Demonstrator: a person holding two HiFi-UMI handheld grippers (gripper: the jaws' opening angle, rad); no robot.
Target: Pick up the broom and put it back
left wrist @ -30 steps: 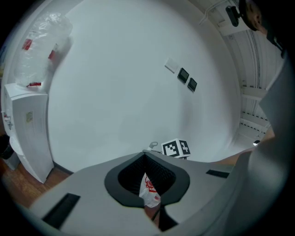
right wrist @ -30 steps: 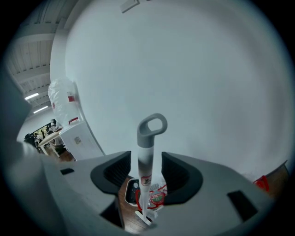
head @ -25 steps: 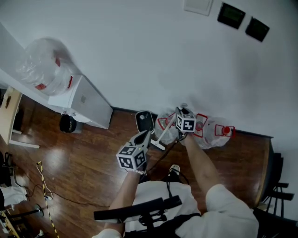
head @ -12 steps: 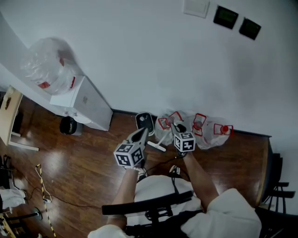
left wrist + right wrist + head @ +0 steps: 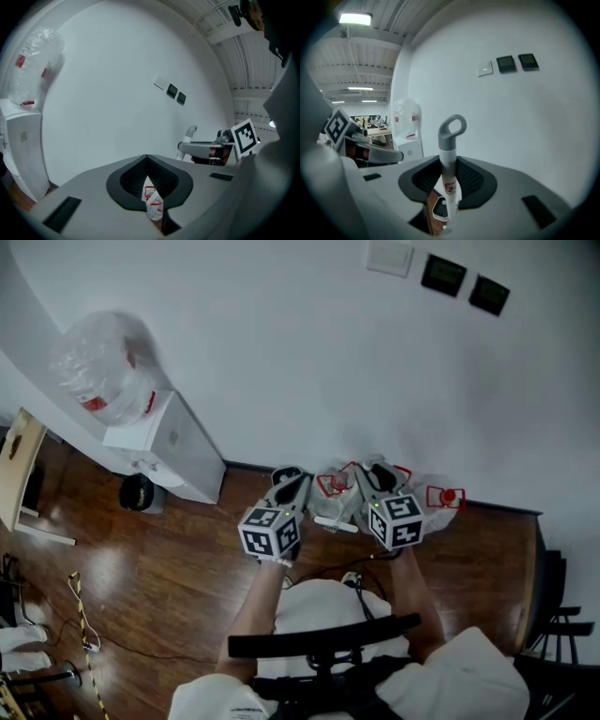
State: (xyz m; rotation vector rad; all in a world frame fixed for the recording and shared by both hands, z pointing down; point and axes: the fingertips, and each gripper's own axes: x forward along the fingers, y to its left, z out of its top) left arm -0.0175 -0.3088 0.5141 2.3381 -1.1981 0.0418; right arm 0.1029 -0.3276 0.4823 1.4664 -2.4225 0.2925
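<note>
The broom is a white pole (image 5: 449, 174) with a grey loop (image 5: 453, 126) at its top. In the right gripper view it stands upright between the jaws, and my right gripper (image 5: 449, 161) is shut on it just below the loop. From the head view the right gripper (image 5: 367, 476) is held up near the wall, and a white part of the broom (image 5: 336, 522) shows below it. My left gripper (image 5: 292, 484) hovers beside it on the left, apart from the broom. Its jaws (image 5: 147, 159) meet at the tips with nothing held; a white bag shows through the slit.
White bags with red marks (image 5: 439, 499) lie against the wall. A dark dustpan-like thing (image 5: 284, 473) sits by the skirting. At left are a white cabinet (image 5: 174, 441), a clear bag (image 5: 98, 367) and a black round object (image 5: 137, 491). A cable (image 5: 81, 615) crosses the wooden floor.
My right gripper has risen towards the camera with the broom, and the pole now stands more upright. The left gripper has also come up a little.
</note>
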